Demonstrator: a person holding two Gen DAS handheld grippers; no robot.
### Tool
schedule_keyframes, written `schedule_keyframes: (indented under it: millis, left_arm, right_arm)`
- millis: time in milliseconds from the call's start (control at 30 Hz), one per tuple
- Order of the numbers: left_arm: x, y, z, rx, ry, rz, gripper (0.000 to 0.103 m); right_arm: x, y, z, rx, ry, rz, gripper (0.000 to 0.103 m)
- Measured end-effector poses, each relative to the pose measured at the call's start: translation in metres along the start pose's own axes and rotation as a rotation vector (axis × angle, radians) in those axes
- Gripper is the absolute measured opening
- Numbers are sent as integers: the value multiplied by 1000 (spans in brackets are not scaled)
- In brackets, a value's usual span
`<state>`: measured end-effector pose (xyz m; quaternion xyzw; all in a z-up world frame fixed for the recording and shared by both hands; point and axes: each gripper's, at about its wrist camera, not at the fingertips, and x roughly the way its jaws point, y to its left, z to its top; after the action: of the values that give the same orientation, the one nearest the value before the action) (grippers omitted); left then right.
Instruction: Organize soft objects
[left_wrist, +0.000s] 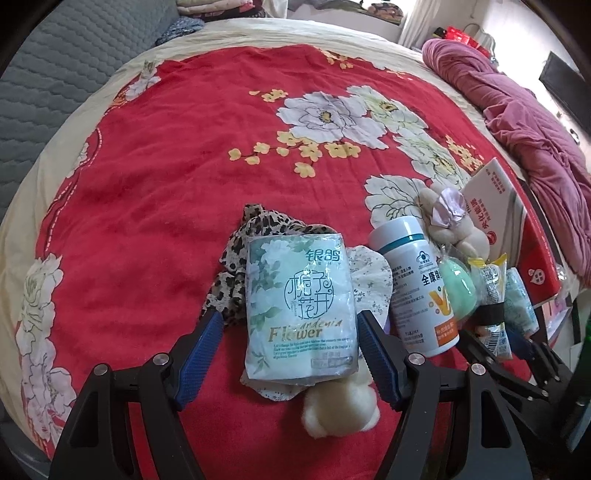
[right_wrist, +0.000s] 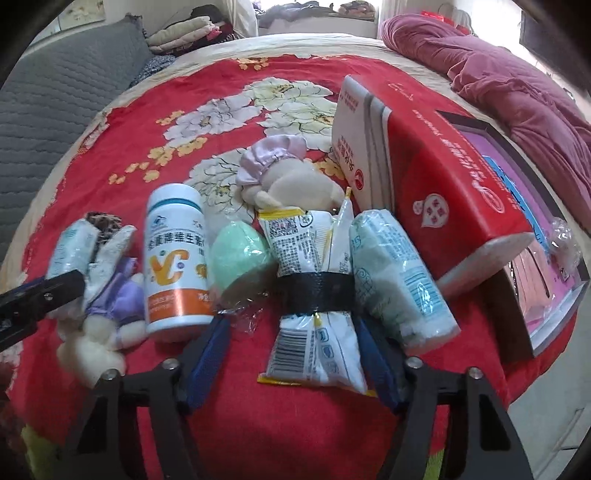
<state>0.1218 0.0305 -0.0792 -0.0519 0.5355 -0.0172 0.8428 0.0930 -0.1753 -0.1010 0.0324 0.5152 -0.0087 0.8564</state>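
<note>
Little looks sorted yet, by my judgement: the soft things lie in a loose row on the red floral bedspread (left_wrist: 147, 184). The left gripper (left_wrist: 290, 354) stands spread around the pale-green plastic-wrapped tissue pack (left_wrist: 299, 306), pads clear of it. The right gripper (right_wrist: 295, 354) straddles the white-and-yellow crinkly packet bound with black tape (right_wrist: 314, 295); its right pad is hidden behind the packet, so contact is unclear. The cream plush toy (left_wrist: 332, 410) lies half buried under the tissue pack.
</note>
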Motion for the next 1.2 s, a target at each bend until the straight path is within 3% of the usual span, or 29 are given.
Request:
schedule_keyframes:
  millis: [100, 300, 400, 667, 1200]
  left_arm:
    - [1, -2, 0, 7, 4, -2, 75]
    - [3, -3, 2, -3, 10, -27, 55]
    - [1, -2, 2, -7, 4, -38, 51]
    - [-5, 5, 0, -20, 3, -55, 49]
    - [-59, 10, -5, -5, -97, -61, 48]
  right_arm:
    - [5, -5, 0, 23, 2, -30, 43]
    - [-1, -11, -2, 40, -16, -5, 40]
    - [-8, -15, -2, 59, -17, 20, 40]
    - [-22, -20, -1, 73, -26, 60, 40]
    - [-65, -27, 7, 80, -104, 93, 40]
